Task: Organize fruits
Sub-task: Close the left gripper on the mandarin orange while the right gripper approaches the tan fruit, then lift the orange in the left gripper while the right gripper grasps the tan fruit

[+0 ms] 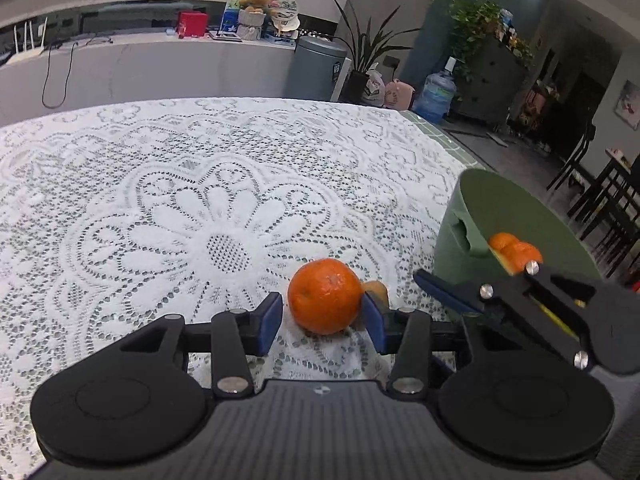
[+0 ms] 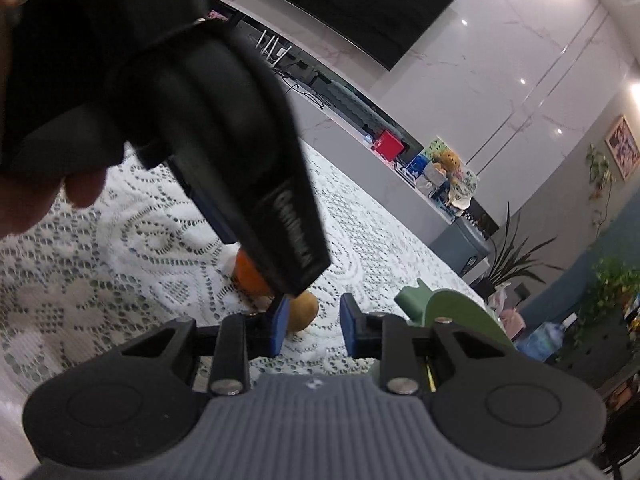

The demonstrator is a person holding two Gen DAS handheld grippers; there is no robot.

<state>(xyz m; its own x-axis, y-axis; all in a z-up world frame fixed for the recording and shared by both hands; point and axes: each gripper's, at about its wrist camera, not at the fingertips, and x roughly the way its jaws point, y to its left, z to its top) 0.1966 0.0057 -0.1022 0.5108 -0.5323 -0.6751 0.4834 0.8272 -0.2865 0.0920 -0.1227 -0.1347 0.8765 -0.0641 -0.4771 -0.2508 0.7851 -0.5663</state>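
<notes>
Left wrist view. My left tool (image 1: 324, 318) pointed down at the lace-covered tabletop (image 1: 160, 200). Its blue pads stood apart on either side of an orange tangerine (image 1: 324, 295) resting on the lace. The right-hand pad lay against the fruit or just beside it; the left-hand pad showed a narrow gap, so I logged the tool as apart and not clamped. A smaller tan fruit (image 1: 378, 289) peeked out just behind the tangerine, mostly hidden by the right-hand pad. To the right stood a green bucket (image 1: 452, 236) near the tabletop's edge, with a slot handle in its wall. Two tangerines in the bucket (image 1: 514, 250) were visible above the dark frame of my right tool (image 1: 440, 286), which crossed in front of the bucket's lower part. I could not read that tool's gap from this angle.

Right wrist view. My right tool (image 2: 312, 328) showed its two blue pads with a gap between them and nothing held; bare lace showed through the gap. The left tool's black body (image 2: 224, 152) filled the upper left, gripped by a hand (image 2: 52, 196) in a dark sleeve. Below it the tangerine (image 2: 250, 276) sat partly hidden, and the tan fruit (image 2: 306, 312) lay just beside it, near my left-hand pad. The green bucket's rim (image 2: 460, 312) rose just beyond the right-hand pad.
</notes>
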